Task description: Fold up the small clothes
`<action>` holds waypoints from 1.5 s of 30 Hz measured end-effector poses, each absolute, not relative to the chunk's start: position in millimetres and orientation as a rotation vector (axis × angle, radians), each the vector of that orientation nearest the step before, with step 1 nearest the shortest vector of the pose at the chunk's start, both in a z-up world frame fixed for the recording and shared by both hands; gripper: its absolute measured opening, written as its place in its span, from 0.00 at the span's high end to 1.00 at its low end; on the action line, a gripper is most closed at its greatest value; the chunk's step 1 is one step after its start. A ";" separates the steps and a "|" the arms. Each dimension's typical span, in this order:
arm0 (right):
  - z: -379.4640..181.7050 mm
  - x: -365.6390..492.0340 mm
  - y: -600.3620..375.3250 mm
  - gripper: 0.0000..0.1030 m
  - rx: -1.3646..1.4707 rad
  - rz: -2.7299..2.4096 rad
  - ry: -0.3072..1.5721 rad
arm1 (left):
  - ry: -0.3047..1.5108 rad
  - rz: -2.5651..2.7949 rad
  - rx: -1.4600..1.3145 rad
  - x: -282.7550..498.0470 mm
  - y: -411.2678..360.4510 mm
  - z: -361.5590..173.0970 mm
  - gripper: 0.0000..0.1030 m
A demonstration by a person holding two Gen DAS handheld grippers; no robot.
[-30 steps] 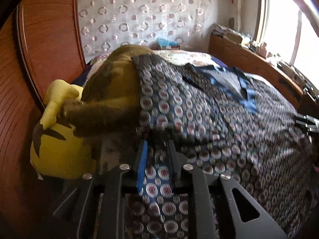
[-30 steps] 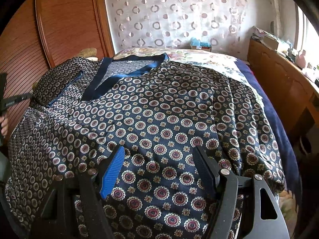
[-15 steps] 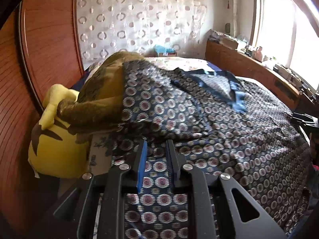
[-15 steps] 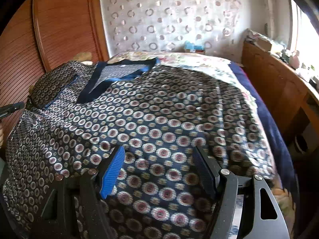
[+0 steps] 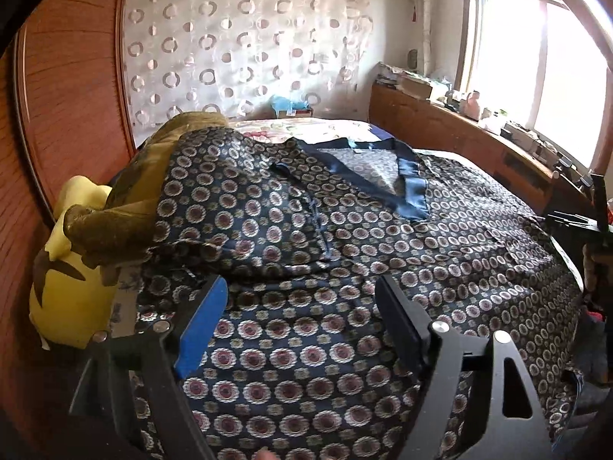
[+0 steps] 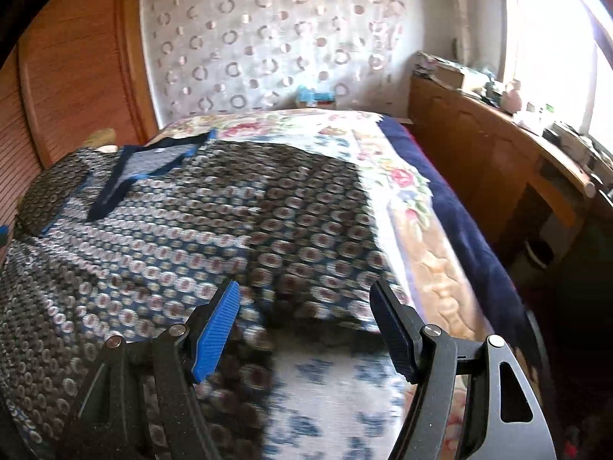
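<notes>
My left gripper (image 5: pixel 299 318) has just sprung wide and holds nothing, my right gripper (image 6: pixel 304 324) gapes empty too, both above the patterned shirt (image 5: pixel 345 268) spread flat across the bed (image 6: pixel 402 207), with no legible label anywhere.

Bed (image 6: pixel 452 207) w/ floral cover over a dark blue blanket edge. Spread flat across most of it: patterned navy garment (image 5: pixel 345 268) w/ blue collar trim, one side lying up over a brown plush (image 5: pixel 126 207). Yellow plush (image 5: pixel 65 299) at the bed's left edge, touching the brown one.
</notes>
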State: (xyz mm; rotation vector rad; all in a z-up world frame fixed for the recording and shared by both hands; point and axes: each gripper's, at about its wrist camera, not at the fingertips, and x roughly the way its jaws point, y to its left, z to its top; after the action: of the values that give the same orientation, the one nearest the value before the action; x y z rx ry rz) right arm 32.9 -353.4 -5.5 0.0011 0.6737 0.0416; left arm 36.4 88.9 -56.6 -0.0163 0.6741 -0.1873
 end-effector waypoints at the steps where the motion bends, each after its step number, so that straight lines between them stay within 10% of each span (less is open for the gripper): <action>1: -6.7 32.3 -357.4 0.30 0.006 0.031 0.677 | 0.673 -0.185 -0.012 36.4 84.6 -55.7 0.22; 19: -14.8 57.3 -376.9 0.50 0.020 -0.008 0.769 | 0.678 -0.260 0.004 40.2 30.8 -51.2 0.22; 30: -15.4 68.4 -383.2 0.93 0.016 0.025 0.778 | 0.685 -0.313 0.025 42.6 1.1 -51.9 0.22; 45: 36.1 62.9 -277.8 0.96 -0.137 0.199 0.577 | 0.671 -0.317 0.033 51.4 -10.9 -46.3 0.22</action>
State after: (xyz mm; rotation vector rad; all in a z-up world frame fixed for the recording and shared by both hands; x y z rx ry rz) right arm 62.9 -277.8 36.1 -0.1371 0.5767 0.1992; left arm 51.4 -10.9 -46.3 0.0329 0.6710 -0.3168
